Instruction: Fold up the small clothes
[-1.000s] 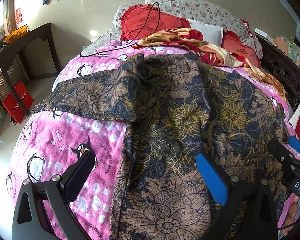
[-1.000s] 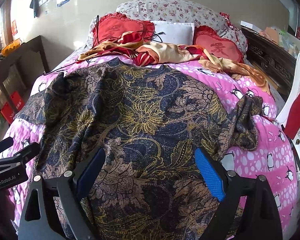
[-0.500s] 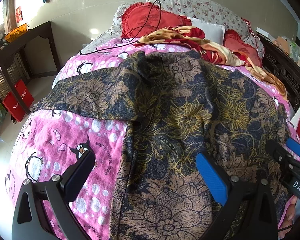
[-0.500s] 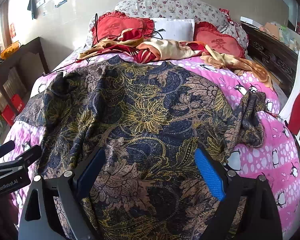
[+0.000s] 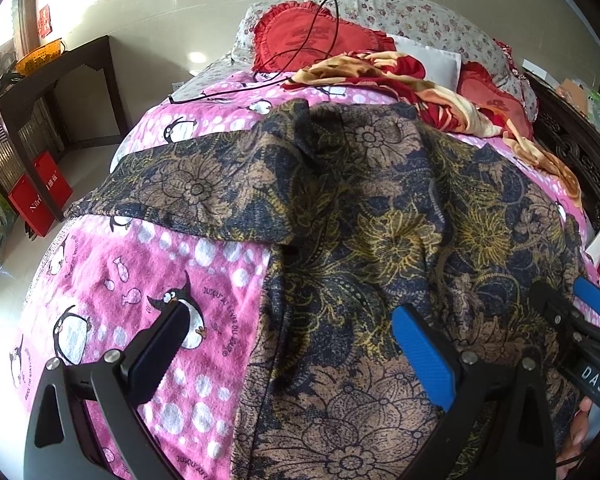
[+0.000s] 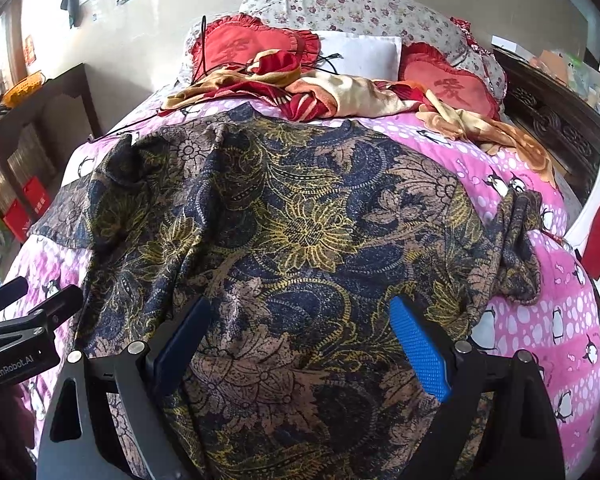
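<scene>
Left wrist view: my left gripper [image 5: 284,354] gapes wide above the shirt's [image 5: 380,240] left edge; its sleeve [image 5: 188,196] runs far-left, nearest this hand.

Right wrist view: my right gripper [image 6: 300,344] hangs spread above the shirt's near hem, body stretching away; bunched right sleeve [image 6: 516,248] lies right.

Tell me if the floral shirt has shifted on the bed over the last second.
No. The floral shirt has stayed put: its spread sleeve hem lies just above the same penguin print on the pink blanket as before.
</scene>
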{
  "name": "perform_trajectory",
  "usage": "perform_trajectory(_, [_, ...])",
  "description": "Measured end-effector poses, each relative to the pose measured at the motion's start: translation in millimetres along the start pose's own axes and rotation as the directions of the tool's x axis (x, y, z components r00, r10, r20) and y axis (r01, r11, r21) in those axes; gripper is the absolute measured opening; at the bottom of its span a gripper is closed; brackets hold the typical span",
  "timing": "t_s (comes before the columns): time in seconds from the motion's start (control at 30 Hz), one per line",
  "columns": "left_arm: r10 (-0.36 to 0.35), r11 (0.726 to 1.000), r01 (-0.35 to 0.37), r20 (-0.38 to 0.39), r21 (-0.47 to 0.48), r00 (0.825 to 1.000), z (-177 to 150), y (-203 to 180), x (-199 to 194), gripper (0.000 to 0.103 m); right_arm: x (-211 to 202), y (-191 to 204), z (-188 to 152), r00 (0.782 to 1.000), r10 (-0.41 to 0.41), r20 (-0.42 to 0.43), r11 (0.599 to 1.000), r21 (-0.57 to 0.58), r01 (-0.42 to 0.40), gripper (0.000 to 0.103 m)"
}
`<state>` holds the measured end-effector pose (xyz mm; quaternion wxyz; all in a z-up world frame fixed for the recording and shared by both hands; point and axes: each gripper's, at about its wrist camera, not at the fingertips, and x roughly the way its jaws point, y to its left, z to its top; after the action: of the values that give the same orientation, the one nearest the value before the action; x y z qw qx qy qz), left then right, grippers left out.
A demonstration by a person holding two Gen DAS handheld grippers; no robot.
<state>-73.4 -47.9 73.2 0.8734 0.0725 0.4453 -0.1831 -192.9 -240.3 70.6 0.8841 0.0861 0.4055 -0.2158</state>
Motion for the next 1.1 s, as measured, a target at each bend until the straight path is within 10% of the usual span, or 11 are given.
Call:
perform_trajectory(0.4, [-0.003, 0.999, 0.003, -0.013, -0.04, 1.0, 6.4, 19.5, 4.0, 0.103, 7.9, 5.3, 1.2, 0.999, 0.032, -0.023, 0.999, 0.01, -0.032, 0.088])
perform_trajectory(0.67, [0.0, 0.982, -0.007, -0.039, -0.19, 0.999, 33.8, 105.5, 16.7, 0.103, 15.0, 20.3, 9.0, 0.998, 0.06, -0.029, 0.998, -0.009, -0.06, 0.088])
perform_trajectory(0.97, [0.012, 0.879, -0.056, -0.095, -0.473, 0.995, 71.3, 252.4, 73.5, 0.095, 27.6, 32.0, 11.0, 0.992, 0.104, -0.064, 0.994, -0.012, -0.105, 0.088])
perform_trajectory(1.1, [-0.018, 0.787, -0.066, -0.129, -0.613, 0.991, 72.5, 304.6, 108.0, 0.084, 35.7, 36.1, 12.7, 0.991, 0.104, -0.084, 0.994, -0.022, -0.106, 0.088])
